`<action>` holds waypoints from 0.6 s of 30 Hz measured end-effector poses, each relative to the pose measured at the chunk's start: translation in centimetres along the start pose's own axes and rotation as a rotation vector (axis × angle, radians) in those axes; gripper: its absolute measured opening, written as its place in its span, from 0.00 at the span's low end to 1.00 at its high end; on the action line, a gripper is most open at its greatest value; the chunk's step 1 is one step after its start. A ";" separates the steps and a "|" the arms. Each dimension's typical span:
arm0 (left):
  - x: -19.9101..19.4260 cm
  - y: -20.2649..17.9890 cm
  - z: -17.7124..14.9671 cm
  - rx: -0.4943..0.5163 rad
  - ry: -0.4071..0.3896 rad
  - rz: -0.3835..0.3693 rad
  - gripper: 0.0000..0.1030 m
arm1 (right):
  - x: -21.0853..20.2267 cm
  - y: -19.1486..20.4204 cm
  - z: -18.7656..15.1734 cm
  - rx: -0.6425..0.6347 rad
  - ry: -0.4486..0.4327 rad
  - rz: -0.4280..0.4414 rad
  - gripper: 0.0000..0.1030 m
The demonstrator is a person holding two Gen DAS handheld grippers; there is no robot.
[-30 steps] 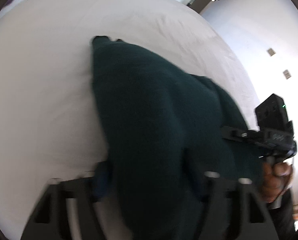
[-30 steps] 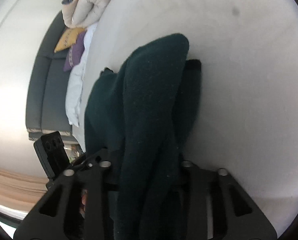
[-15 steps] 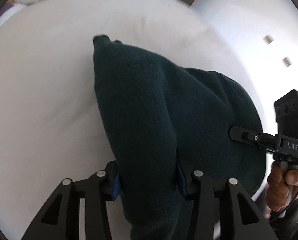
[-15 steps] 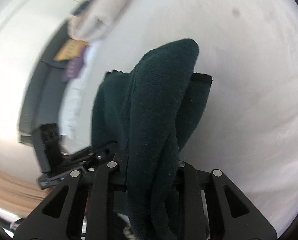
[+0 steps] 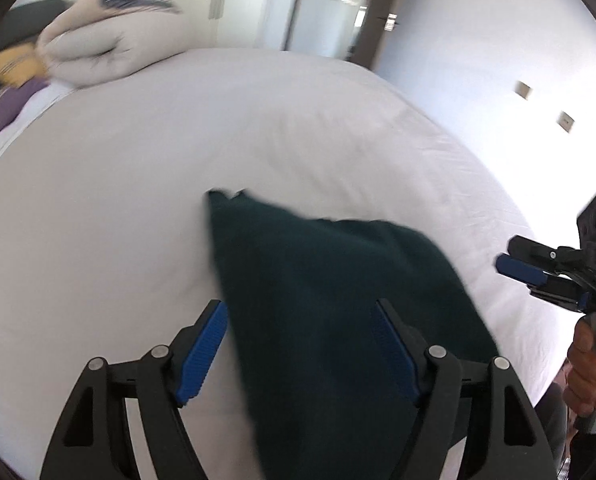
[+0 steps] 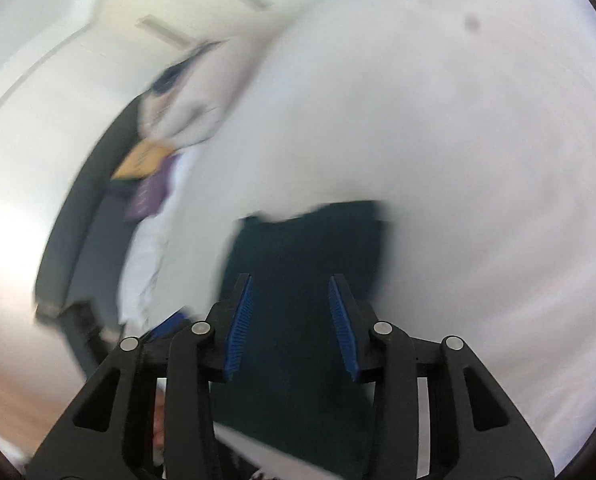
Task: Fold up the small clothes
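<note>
Garment: a dark green fleecy cloth [image 5: 337, 308] lies on the white bed [image 5: 138, 184], folded over into a flat slab with a small notched corner at its 11 o'clock end; both views are blurred, so seams and weave escape me.
Where it sits: in my left wrist view it runs from centre to 5 o'clock; in my right wrist view it fills 6 o'clock, below the middle [image 6: 298, 260].
Left gripper [image 5: 301, 344]: my blue pads are spread wide, nothing pinched, the cloth lying loose between and beneath them.
Right gripper [image 6: 292, 320]: jaws apart, blue pads clear of the fabric, holding nothing; from my left view it hangs at 3 o'clock off the bed's edge [image 5: 537, 276].
Writing: none I can read on cloth or tools.
Background: rolled duvet [image 5: 102, 52], yellow cushion [image 5: 14, 66] and purple cushion [image 5: 6, 108] at 10 o'clock.
</note>
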State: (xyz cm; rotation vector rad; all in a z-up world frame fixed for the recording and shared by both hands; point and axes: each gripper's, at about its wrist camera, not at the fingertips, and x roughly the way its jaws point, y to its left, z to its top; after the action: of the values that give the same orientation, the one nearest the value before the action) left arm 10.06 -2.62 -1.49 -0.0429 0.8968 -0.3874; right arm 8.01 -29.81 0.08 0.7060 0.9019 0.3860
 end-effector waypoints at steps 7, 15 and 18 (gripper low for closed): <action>8.5 2.0 0.1 -0.058 0.122 0.046 0.81 | 7.1 -2.1 1.7 0.055 0.141 -0.125 0.29; 9.4 4.5 -2.1 -0.153 0.062 -0.006 0.97 | 9.6 -5.5 2.3 0.113 0.121 -0.090 0.05; 7.8 4.1 -2.7 -0.197 0.072 0.003 0.93 | 5.5 -3.0 0.6 0.044 0.068 -0.054 0.09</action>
State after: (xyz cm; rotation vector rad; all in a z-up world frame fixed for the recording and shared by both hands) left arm 13.59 -1.17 -9.83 -0.2092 1.0042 -0.2983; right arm 11.65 -29.01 -4.93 0.7112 0.9943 0.3447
